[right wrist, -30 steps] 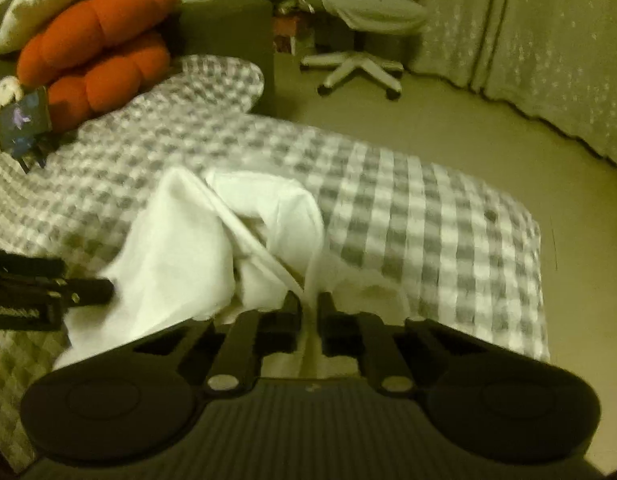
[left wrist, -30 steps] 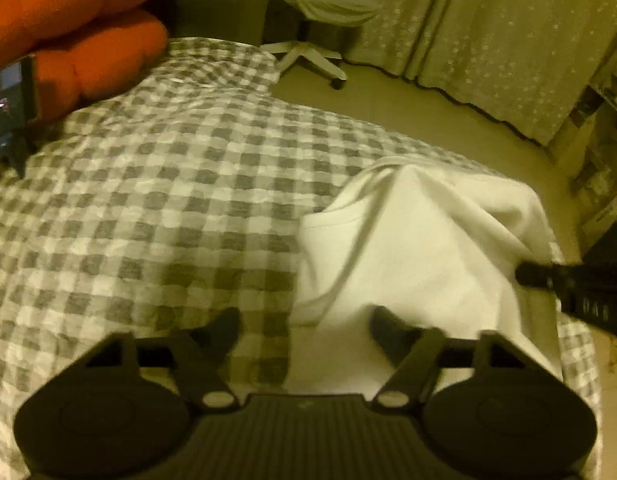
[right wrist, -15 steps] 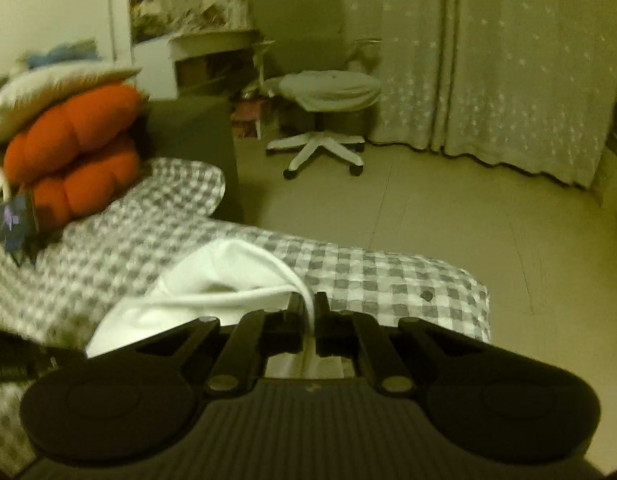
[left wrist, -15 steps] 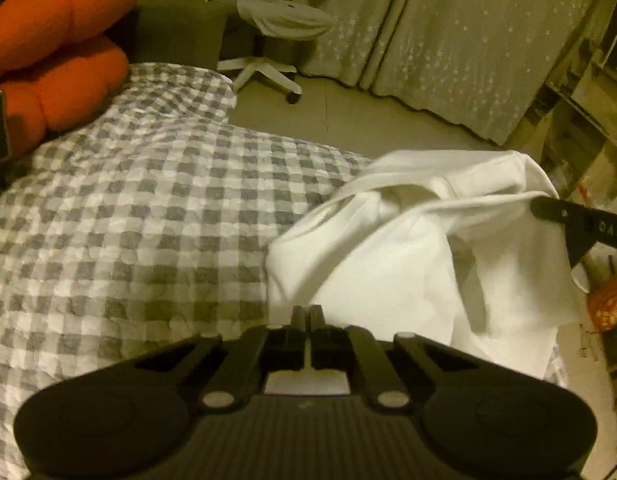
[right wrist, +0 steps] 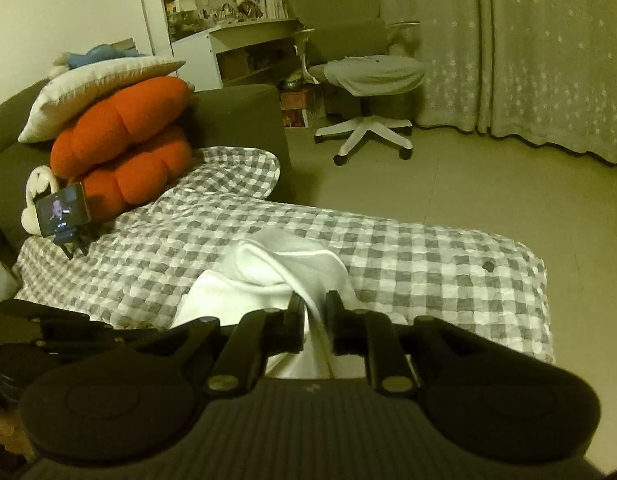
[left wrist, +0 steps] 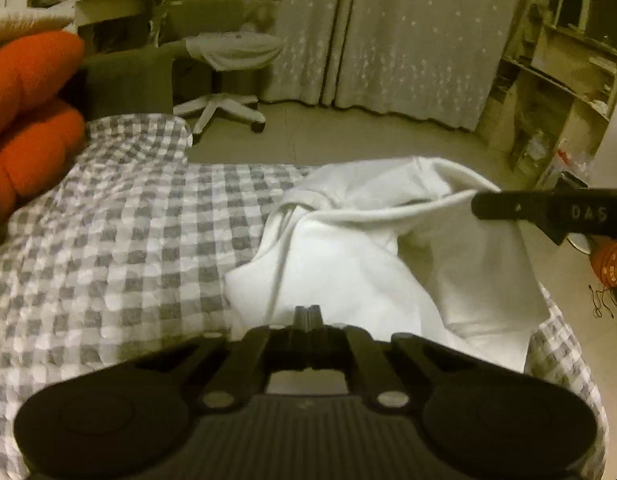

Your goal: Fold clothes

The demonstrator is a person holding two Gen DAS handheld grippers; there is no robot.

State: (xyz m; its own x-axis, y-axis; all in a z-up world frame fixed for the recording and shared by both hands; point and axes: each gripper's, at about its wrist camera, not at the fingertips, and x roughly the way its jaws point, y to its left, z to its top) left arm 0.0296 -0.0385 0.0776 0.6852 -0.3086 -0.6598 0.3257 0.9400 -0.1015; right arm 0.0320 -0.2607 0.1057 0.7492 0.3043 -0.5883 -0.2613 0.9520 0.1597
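A white garment (left wrist: 372, 256) hangs lifted over the grey checked bedcover (left wrist: 120, 240), bunched and creased. My left gripper (left wrist: 307, 314) is shut on its near lower edge. The right gripper (left wrist: 478, 204) reaches in from the right of the left wrist view and holds the garment's upper edge taut. In the right wrist view the right gripper (right wrist: 315, 312) is shut on a fold of the white garment (right wrist: 284, 272), which droops toward the bedcover (right wrist: 428, 264). The left gripper's body (right wrist: 48, 320) shows at the left edge.
Orange cushions (right wrist: 124, 140) and a pale pillow (right wrist: 96, 88) are stacked at the sofa's head, with a small lit screen on a stand (right wrist: 62, 210) beside them. A white office chair (right wrist: 368, 80), curtains (left wrist: 408, 32) and shelves (left wrist: 560, 72) stand beyond the bare floor (right wrist: 488, 184).
The left gripper went from open to shut on the garment's near edge. Both grippers rose, lifting the garment off the bedcover and stretching it between them.
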